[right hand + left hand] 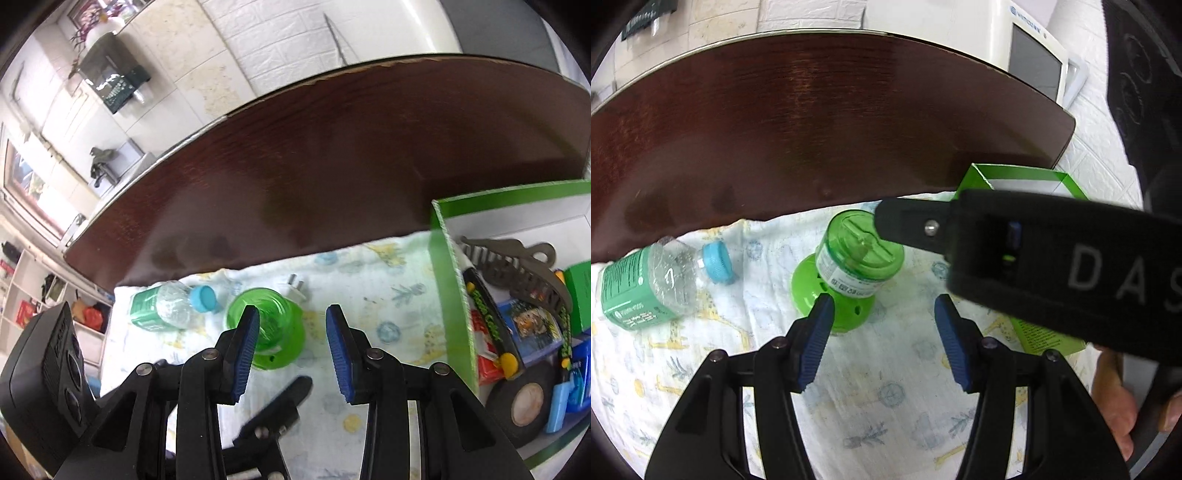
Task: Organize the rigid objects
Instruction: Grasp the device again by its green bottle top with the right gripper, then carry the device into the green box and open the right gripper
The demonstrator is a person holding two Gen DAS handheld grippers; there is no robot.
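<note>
A green plug-in vaporizer [849, 266] with a clear green refill bottle stands on the patterned cloth [886, 387]. My left gripper [884, 332] is open just in front of it, with nothing between the blue pads [816, 332]. In the right wrist view the same vaporizer [280, 332] sits just beyond my open right gripper [291, 343], partly behind its left pad. A plastic water bottle [657, 280] with a blue cap lies on its side to the left. The right gripper's black housing [1052, 266] crosses above the vaporizer.
A green cardboard box [454, 295] at the right holds a hair clip, a tape roll, pens and several small packs. Dark wooden tabletop [812, 129] lies beyond the cloth. A hand [1115, 398] shows at the lower right. The left gripper's housing [48, 369] sits low left.
</note>
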